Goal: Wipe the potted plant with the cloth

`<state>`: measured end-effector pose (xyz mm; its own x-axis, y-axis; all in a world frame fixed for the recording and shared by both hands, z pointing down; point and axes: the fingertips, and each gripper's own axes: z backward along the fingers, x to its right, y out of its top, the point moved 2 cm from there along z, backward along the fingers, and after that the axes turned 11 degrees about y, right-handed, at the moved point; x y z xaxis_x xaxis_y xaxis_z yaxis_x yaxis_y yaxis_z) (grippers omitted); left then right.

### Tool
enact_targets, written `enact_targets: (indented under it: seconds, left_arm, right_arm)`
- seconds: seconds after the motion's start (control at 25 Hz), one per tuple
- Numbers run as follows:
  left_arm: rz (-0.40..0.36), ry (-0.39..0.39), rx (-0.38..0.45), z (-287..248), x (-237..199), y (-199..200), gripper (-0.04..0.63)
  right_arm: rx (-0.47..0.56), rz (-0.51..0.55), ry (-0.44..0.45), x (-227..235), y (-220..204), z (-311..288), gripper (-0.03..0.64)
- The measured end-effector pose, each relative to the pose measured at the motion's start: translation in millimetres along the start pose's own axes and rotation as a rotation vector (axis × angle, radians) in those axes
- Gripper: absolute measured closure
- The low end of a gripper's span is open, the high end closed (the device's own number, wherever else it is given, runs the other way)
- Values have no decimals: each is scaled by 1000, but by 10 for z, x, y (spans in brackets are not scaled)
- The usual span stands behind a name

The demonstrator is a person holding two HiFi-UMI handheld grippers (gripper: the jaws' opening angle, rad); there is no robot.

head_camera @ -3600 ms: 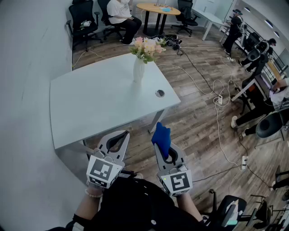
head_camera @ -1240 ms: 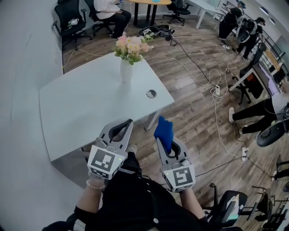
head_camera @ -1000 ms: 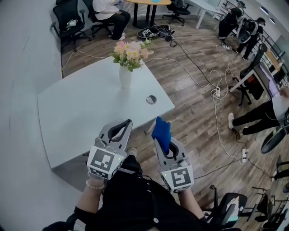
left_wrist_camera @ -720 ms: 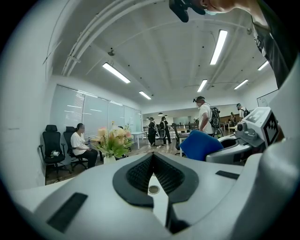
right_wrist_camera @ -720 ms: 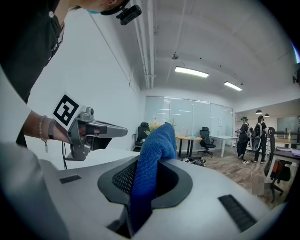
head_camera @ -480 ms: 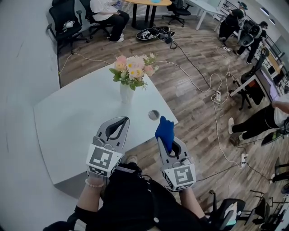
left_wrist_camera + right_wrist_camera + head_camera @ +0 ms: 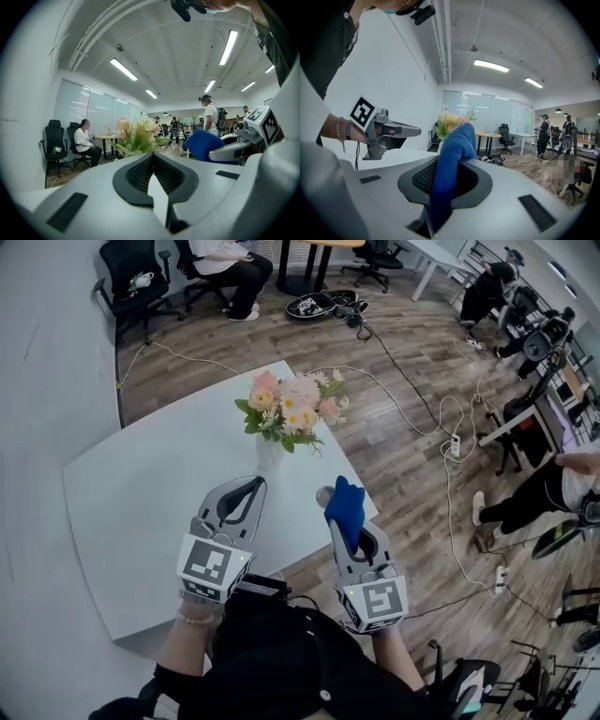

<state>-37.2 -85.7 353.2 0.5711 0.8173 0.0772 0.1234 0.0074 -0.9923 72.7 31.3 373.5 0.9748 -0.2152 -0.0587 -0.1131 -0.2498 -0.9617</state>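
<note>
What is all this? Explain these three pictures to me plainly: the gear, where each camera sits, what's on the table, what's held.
There is no robot here. A person holds a hand-held claw in each hand. The wide picture comes from a camera on the person's head, looking steeply down. The other two come from cameras riding on each claw, looking along its jaws. The left claw is shut with nothing in it. The right claw is shut on a blue cloth. In front of them stands a white table with a vase of flowers on it. The cubes with square markers are parts of the claws.
</note>
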Motion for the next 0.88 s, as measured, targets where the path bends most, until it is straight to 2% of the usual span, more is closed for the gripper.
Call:
enact_targets:
  seconds: [0.52,0.8,0.88]
  left_arm:
    - [12,19,-1,-285,-362,-207,580]
    - [-29,5,-13,-382,-351,-298,577]
    - [-35,-2,-23,-407,-335,-337,533]
  right_arm:
    - [-56,-53,-15,186,-145,-343,531]
    - [-87,-54,-8,326,-236,-456,531]
    - [-94,-49,9,360,-254,-514,531]
